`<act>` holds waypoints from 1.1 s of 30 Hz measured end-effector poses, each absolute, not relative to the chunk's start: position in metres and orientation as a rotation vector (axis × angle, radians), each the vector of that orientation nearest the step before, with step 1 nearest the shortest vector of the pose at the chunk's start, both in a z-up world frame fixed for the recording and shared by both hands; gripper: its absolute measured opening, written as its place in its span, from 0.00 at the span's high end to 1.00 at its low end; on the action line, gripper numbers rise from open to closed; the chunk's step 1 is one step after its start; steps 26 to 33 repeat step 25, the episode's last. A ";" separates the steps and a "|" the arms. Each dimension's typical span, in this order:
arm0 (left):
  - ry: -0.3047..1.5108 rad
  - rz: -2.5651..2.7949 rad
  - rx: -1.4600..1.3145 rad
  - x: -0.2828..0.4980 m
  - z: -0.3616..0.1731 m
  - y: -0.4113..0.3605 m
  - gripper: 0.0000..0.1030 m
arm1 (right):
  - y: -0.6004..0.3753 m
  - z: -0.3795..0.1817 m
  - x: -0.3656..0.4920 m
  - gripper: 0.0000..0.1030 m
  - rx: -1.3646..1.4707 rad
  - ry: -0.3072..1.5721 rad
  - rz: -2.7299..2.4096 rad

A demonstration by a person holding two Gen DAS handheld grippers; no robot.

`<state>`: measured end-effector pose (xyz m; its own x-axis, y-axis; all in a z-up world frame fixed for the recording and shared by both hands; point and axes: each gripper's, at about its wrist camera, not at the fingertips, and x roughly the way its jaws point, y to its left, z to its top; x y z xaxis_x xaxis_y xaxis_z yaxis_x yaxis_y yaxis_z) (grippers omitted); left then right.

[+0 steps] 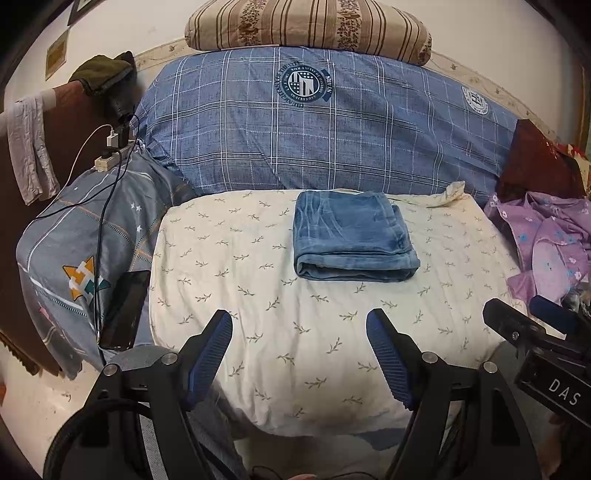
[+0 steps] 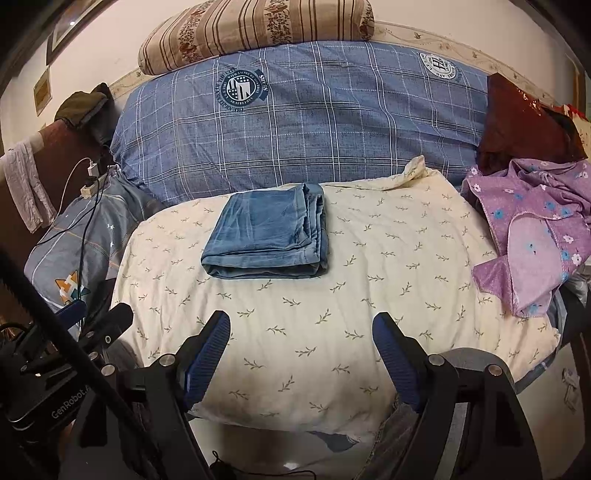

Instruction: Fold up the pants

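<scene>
the pants (image 1: 352, 236) are blue denim, already folded into a compact, roughly square bundle of several layers. the bundle lies flat on a cream quilt (image 1: 303, 350) printed with small leaf sprigs, toward its far side and a little right of centre in the left wrist view. a rounded fold faces us along the near edge, and stacked layer edges show along the bundle's right side. we judge the denim to be soft but fairly heavy and thick, with enough body to keep its shape when left alone, not slippery and not fragile. if it needs moving or another fold, we would take hold at the near rolled edge or a near corner, pinching all layers together so none slide out. the loose stacked edges look likelier to splay.

our left claw (image 1: 299, 354) hangs low over the near part of the quilt, its blue-padded fingers spread apart and holding nothing, well short of the pants. our right claw (image 2: 301, 356) sits just beside it, likewise spread and empty.

behind the quilt rises a blue plaid duvet (image 1: 332, 140) with round crests, topped by a striped pillow (image 1: 310, 26). a crumpled purple floral garment (image 1: 546, 243) lies at the right. at the left, charger cables (image 1: 110, 173) trail over grey bedding, beside what may be a dark phone (image 1: 125, 310).
</scene>
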<state>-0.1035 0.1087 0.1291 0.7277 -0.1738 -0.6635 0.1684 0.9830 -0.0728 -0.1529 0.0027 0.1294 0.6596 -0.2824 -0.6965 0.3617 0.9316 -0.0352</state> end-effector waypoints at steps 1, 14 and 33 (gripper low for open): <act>0.734 -0.189 -0.005 -0.103 0.128 0.108 0.27 | 0.002 0.129 -0.153 0.22 0.113 0.770 -0.365; 0.760 -0.190 -0.004 -0.094 0.120 0.105 0.27 | -0.001 0.121 -0.150 0.22 0.125 0.787 -0.370; 0.739 -0.215 0.012 -0.046 0.120 0.096 0.28 | -0.035 0.121 -0.125 0.19 0.250 0.783 -0.291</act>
